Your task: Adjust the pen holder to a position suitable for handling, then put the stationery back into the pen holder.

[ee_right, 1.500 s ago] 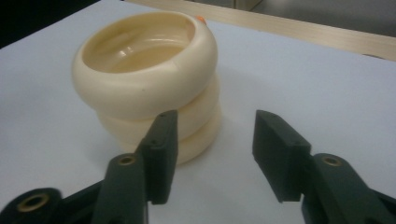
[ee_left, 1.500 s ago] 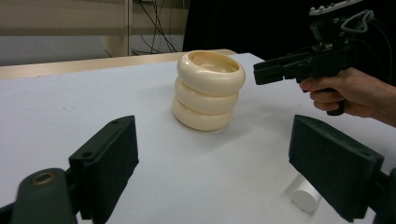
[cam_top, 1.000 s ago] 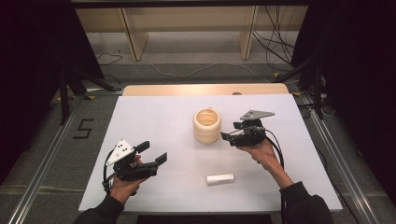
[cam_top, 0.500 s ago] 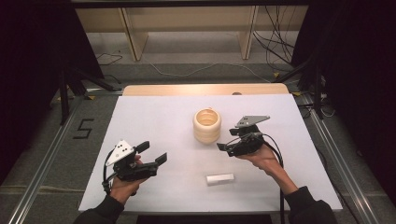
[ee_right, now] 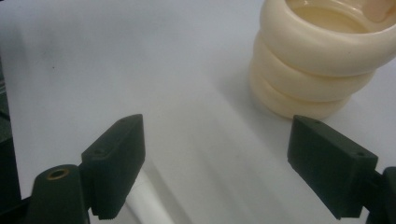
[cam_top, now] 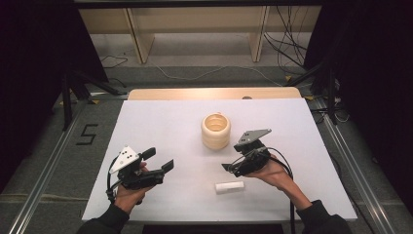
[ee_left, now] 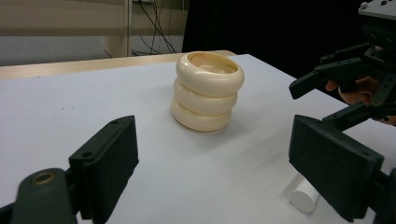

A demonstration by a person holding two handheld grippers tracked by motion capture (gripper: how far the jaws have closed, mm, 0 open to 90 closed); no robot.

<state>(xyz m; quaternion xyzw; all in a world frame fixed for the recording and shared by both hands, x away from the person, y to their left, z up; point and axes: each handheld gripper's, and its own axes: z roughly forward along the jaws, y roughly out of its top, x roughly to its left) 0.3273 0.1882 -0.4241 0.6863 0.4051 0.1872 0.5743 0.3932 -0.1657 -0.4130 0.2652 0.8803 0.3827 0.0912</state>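
White cylinder [cam_top: 229, 187] flat, long axis left-right.

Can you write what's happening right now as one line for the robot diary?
left gripper: open, empty | right gripper: open, above white cylinder | cream ring pot: upright, untouched

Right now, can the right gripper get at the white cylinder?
Probably yes. The right gripper is open and hovers just above and behind the white cylinder, which lies alone on the table. The ribbed cup stands farther back, out of the way.
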